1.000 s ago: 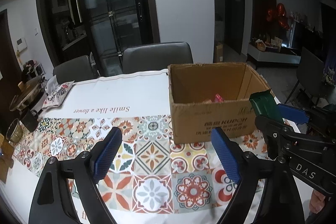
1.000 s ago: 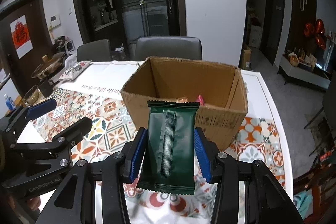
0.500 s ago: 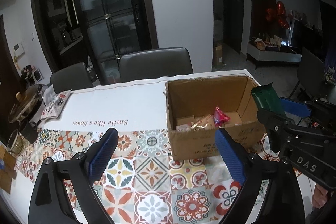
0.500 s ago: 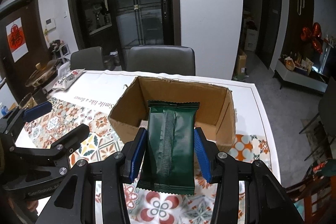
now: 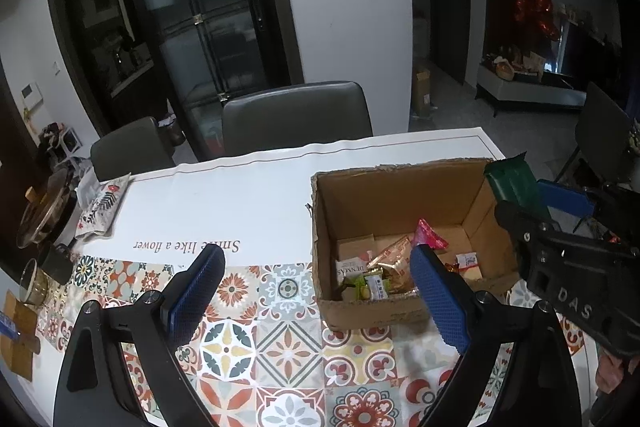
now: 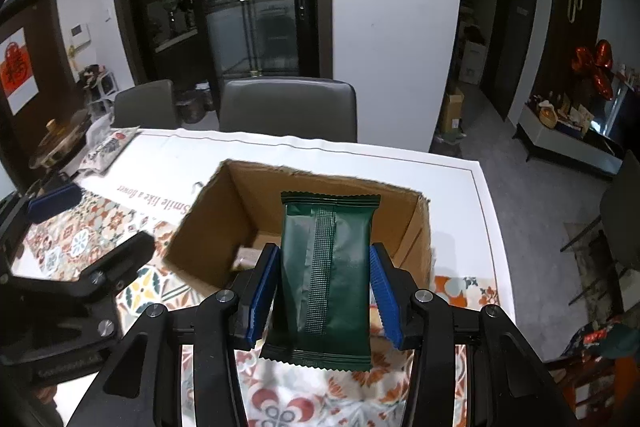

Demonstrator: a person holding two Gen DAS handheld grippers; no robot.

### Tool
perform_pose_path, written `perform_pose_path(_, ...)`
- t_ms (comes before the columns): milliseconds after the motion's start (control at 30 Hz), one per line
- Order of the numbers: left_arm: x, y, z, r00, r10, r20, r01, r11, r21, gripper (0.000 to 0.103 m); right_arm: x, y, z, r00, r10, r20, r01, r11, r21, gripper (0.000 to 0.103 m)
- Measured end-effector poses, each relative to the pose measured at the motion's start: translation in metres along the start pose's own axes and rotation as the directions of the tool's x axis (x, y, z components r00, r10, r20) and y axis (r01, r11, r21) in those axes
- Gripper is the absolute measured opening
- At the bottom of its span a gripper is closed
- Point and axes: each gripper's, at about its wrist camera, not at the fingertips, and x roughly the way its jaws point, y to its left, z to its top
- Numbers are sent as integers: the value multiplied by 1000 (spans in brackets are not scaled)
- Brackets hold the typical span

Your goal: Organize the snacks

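The left gripper [image 5: 316,291] is held wide open and empty above the patterned tablecloth [image 5: 256,347]. At two o'clock, assorted snacks [image 5: 384,275] are seen inside an open cardboard box [image 5: 372,315]. At three o'clock, a green packet [image 5: 514,183] is gripped by the right gripper [image 5: 532,201].

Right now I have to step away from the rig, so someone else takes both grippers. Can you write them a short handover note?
Right gripper: shut on the dark green snack packet, held upright over the near edge of the cardboard box.
Left gripper: open, nothing between its fingers, over the patterned tablecloth beside the box.
Done: several snacks already lie in the box, among them a pink wrapper and small green packets.
Left: release the green packet into the box. No other loose snacks are plainly in view on the table.
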Motion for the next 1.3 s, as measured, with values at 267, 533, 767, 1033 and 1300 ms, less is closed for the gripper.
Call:
perform_pose_path(267, 4, 5, 1, 999, 32, -4, -32, 999, -14, 94, 6, -7, 5, 999, -41, -9, 41, 999, 6, 62)
perform_pose_path(533, -25, 0, -21, 998, 21, 60, -20, 1000, -12, 95, -19, -6, -18, 998, -43, 43, 43, 999, 15, 70)
perform_pose_path(767, -58, 0, -49, 992, -7, 125, 11, 999, -30, 97, -47, -7, -48, 996, -34, 80, 31, 999, 36, 76)
perform_pose_path(1033, -104, -2, -81, 978, -28, 208, 34, 999, -24, 99, -93, 0, -86, 988, -20, 153, 9, 997, 73, 81)
perform_pose_path(1300, -145, -6, -115, 955, 19, 297, -11, 1000, -26, 103, -132, 8, -123, 970, -65, 233, 48, 996, 77, 83)
